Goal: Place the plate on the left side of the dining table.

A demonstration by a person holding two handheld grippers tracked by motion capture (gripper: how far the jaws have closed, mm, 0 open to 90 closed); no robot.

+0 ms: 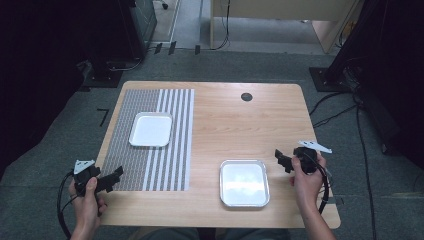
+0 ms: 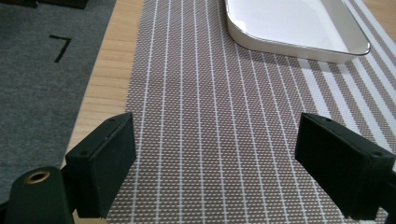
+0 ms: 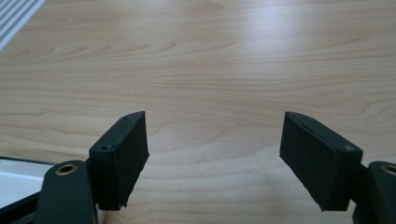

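Both jaw pairs are held spread, empty: left gripper (image 1: pixel 118 173) over the striped woven placemat (image 1: pixel 150 165), right gripper (image 1: pixel 280 158) beside the silver metal tray (image 1: pixel 244 183); the tray's thin rim could be missed.

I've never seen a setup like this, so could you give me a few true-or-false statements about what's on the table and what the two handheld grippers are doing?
1. The white tray lies on the striped placemat. True.
2. The metal tray also lies on the placemat. False: it sits on the bare wooden table, to the right of the mat.
3. The left gripper is open, with the mat between its fingers. True.
4. The right gripper is clamped on the metal tray. False: it is open and holds nothing, with bare wood ahead.
5. Both trays hold food. False: both look empty.
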